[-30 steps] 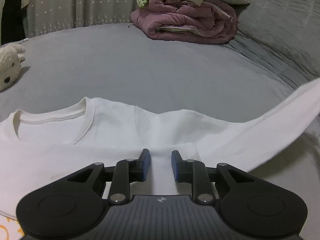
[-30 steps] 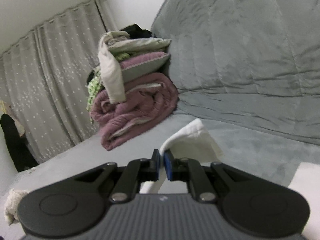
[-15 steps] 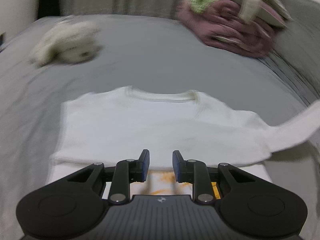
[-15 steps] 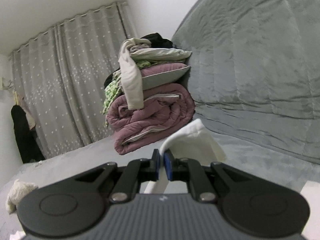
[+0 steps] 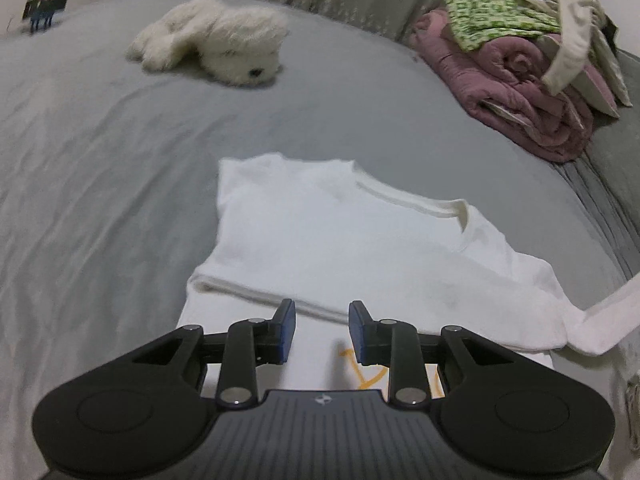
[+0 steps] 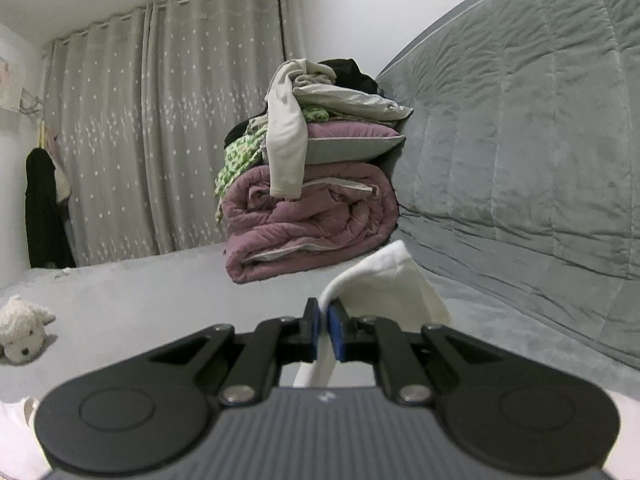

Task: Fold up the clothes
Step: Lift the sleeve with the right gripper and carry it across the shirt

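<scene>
White shirt (image 5: 344, 240) ahead of gaping, empty left gripper (image 5: 322, 330); soft, light, floppy. Right gripper (image 6: 324, 330) clamped on sleeve cuff (image 6: 384, 280); hem corners probably best for grabbing.

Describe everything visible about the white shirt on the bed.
The white shirt is a soft knit top with a ribbed round collar, lying on the grey bed. One side is folded in over its body; orange print shows near the bottom. Its other sleeve is lifted off to the side, pinched in the right gripper. The open left gripper hovers above it.
</scene>
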A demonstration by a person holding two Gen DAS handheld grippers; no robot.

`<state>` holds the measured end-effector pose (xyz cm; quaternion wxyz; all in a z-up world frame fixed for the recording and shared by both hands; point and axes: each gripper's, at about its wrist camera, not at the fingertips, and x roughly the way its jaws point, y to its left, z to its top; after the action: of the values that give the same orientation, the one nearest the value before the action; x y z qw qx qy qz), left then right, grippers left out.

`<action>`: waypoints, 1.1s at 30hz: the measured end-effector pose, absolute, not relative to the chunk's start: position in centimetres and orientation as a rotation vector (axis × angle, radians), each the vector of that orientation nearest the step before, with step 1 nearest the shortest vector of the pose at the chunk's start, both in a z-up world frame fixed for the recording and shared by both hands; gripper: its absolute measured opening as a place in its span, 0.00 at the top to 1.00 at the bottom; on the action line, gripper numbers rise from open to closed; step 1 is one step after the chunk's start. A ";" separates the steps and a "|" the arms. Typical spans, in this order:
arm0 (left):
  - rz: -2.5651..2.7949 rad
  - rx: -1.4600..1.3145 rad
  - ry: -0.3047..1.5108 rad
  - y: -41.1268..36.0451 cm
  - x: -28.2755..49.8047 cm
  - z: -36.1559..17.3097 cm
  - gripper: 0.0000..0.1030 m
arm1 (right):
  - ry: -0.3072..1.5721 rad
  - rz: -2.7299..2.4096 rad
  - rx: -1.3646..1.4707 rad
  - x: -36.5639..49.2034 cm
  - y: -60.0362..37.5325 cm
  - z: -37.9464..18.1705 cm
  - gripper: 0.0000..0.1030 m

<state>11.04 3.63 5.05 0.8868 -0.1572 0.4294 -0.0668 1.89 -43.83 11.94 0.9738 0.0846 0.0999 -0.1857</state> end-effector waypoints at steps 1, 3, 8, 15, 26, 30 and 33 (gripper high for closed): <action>-0.137 -0.337 0.903 3.9 11.1 4.9 0.74 | 0.208 -0.378 0.164 1.9 -43.7 11.8 0.93; -0.137 -0.348 0.912 4.4 11.2 4.9 0.74 | 0.219 -0.380 0.166 1.9 -43.5 11.6 0.93; -0.157 -0.333 0.895 5.3 11.2 5.5 0.70 | 0.235 -0.397 0.203 1.6 -44.0 11.3 0.93; -0.139 -0.333 0.924 6.6 12.0 4.3 0.68 | 0.264 -0.473 0.392 0.4 -47.6 10.0 0.93; -0.105 -0.225 0.921 5.1 12.3 3.5 0.68 | 0.306 -0.584 0.643 -0.9 -53.2 8.2 0.93; -0.101 -0.214 0.920 4.9 12.3 3.5 0.68 | 0.355 -0.632 0.673 -1.0 -53.8 7.1 0.93; -0.103 -0.204 0.920 4.9 12.3 3.5 0.68 | 0.370 -0.641 0.662 -0.8 -53.6 7.0 0.93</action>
<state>12.28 4.88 3.54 0.8897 -0.0981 0.4431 -0.0496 -0.84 -53.61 6.99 0.8791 0.3177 0.1775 -0.3077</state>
